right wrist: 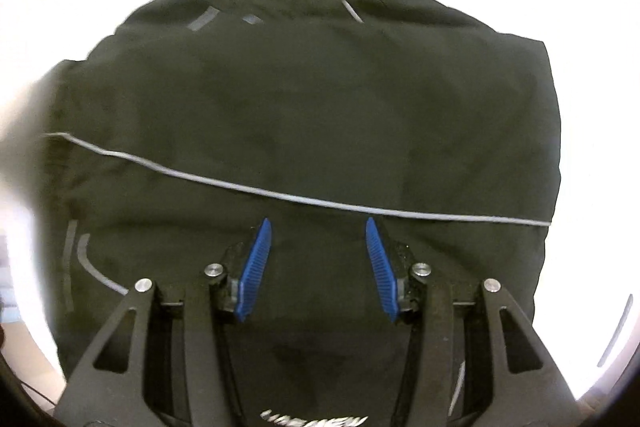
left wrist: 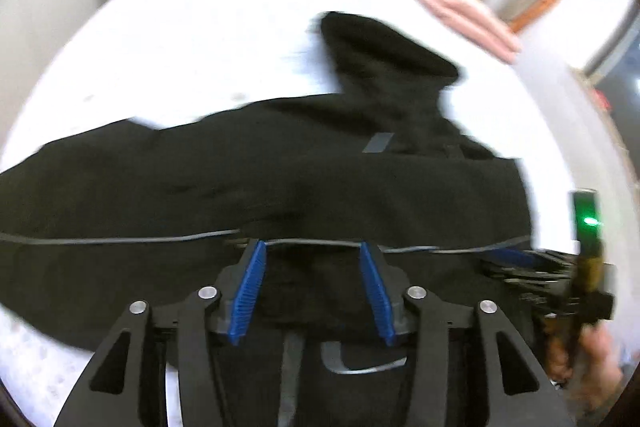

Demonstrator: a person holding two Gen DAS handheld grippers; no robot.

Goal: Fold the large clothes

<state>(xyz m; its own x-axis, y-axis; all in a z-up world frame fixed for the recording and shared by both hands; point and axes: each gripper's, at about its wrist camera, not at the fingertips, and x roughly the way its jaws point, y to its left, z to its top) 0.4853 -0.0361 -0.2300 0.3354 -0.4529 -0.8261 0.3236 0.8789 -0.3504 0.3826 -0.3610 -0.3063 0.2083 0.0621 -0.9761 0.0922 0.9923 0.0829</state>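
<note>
Your left gripper (left wrist: 312,247): jaws parted, nothing between pads. Your right gripper (right wrist: 319,223): jaws parted too, empty. Black jacket (right wrist: 312,99) lies spread on white bed (left wrist: 192,39), beneath both grippers.

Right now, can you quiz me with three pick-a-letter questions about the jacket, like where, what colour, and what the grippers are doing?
1. Where does the jacket lie?
A. on a white bed
B. on a chair
C. on a hanger

2. What colour are the gripper pads?
A. red
B. blue
C. yellow

3. What is the right gripper doing?
A. pinching the hood
B. holding a sleeve
C. open, holding nothing

Answers:
1. A, the white bed shows all round the jacket.
2. B, both pads are bright blue.
3. C, its jaws stand apart above the cloth, nothing pinched between them.
</note>
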